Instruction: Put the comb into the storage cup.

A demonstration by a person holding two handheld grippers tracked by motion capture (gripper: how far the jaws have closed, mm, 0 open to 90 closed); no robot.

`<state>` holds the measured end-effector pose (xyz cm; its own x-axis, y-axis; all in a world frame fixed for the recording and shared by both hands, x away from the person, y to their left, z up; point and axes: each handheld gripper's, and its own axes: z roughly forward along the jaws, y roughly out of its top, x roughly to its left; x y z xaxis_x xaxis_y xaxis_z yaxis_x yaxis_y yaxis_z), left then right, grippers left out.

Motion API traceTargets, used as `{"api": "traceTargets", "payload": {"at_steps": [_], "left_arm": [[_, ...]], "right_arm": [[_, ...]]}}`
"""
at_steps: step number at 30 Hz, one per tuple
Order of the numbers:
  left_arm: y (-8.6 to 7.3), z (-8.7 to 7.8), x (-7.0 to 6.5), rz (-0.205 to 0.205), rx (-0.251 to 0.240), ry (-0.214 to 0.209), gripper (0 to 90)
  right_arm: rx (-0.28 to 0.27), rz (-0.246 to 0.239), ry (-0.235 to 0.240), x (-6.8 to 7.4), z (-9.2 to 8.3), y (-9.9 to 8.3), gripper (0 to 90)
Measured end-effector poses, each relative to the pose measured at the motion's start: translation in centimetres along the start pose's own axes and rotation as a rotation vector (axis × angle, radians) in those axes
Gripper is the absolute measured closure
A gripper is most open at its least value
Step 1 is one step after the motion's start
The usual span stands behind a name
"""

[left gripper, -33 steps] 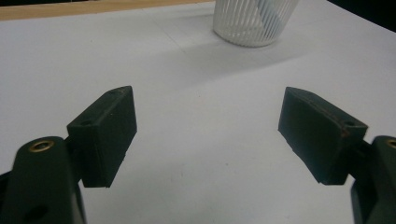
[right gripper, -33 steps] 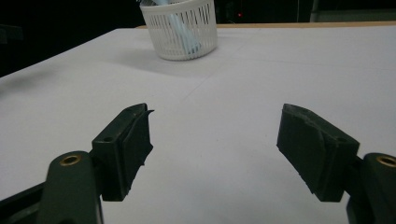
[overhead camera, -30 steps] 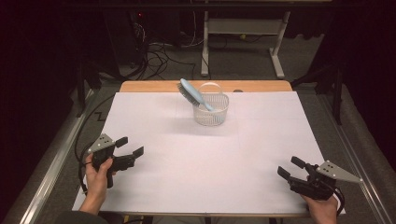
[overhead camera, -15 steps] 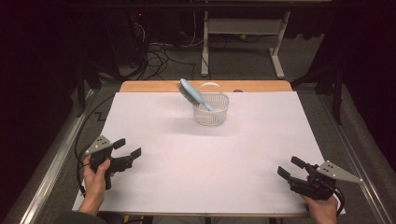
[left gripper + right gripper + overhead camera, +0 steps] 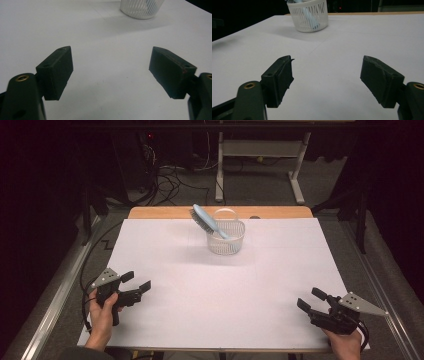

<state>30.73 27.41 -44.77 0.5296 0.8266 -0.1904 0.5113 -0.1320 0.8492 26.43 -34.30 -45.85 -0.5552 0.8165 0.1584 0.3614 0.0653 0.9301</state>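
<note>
- Left gripper (image 5: 137, 289): near the table's (image 5: 165, 320) near-left corner, jaws spread wide, nothing between them, pads (image 5: 56, 72) clear of the white sheet.
- Right gripper (image 5: 311, 300): near the near-right corner, jaws likewise released and empty.
- Hairbrush (image 5: 207, 221): light blue, standing tilted in the white basket (image 5: 226, 240), handle end down inside, bristle head sticking out over the rim toward the left.
- Basket sits by the middle of the far edge, well apart from both grippers; from the right gripper view it is straight ahead (image 5: 308, 16).
- Step, as I read it: idle/staging, both hands parked at the near edge, no reach underway.
- Next move likely needs: one gripper travelling across to the far edge, aligning jaws across the brush's exposed head or neck, closing, lifting along the tilt so the light basket doesn't tip; the other could steady the rim.
</note>
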Motion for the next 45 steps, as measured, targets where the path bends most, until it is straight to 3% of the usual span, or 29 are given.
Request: {"api": "traceTargets", "payload": {"at_steps": [45], "left_arm": [[-1.7,0.0,-0.1,-0.021,0.013,-0.003,20.3]], "right_arm": [[0.001,0.001,0.005,0.0,0.0,0.0,26.4]]}}
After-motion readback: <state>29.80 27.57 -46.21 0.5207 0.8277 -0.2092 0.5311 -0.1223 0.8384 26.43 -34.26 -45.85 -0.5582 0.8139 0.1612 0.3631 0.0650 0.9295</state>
